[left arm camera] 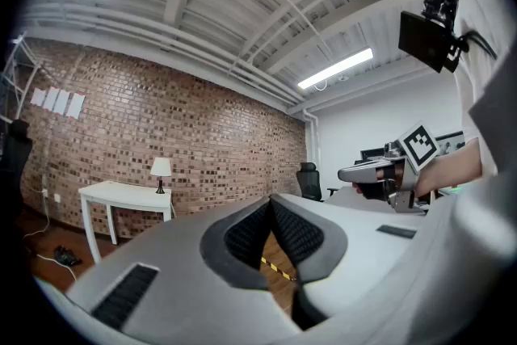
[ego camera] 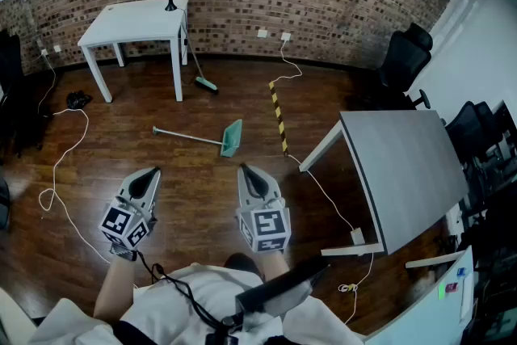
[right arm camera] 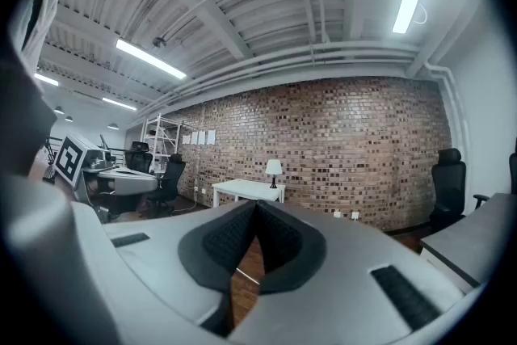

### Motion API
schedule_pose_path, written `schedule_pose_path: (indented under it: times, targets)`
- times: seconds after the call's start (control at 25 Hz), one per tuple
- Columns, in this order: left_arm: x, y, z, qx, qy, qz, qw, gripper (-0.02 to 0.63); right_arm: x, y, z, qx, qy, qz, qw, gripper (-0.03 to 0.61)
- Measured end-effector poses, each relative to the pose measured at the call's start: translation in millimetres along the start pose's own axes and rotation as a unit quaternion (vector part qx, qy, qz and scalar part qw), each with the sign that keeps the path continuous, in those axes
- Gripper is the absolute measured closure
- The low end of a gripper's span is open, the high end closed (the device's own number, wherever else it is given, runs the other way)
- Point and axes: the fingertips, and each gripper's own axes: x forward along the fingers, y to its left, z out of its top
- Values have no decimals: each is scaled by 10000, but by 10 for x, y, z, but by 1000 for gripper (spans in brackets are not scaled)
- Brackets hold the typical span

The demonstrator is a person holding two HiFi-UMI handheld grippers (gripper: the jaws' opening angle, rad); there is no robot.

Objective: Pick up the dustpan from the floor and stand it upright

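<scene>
Teal dustpan (ego camera: 230, 138) lies on the floor (ego camera: 202, 194) beyond left tool (ego camera: 153, 172) and right tool (ego camera: 244, 169), both pressed together.

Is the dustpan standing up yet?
Not yet. Nothing looks done: the dustpan lies flat on the floor, its long handle down too. Nothing is in hand: the left gripper and right gripper are both shut, empty and short of it. Left to do: reach it, grip it and stand it upright.

Both tongs are held out level and side by side, well apart. The left tongs (ego camera: 149, 175) are closed and empty; the right tongs (ego camera: 247, 171) are likewise closed, holding nothing.
</scene>
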Motion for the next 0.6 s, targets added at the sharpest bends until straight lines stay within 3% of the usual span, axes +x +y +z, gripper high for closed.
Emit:
schedule_pose_path:
  times: [0.32, 0.6]
  targets:
    - [157, 490, -189, -13, 150, 218, 9996, 615, 454, -44, 175, -377, -191, 14, 9991, 584]
    - [1042, 1069, -203, 216, 144, 357, 9990, 615, 1345, -644, 79, -303, -332, 129, 9989, 584]
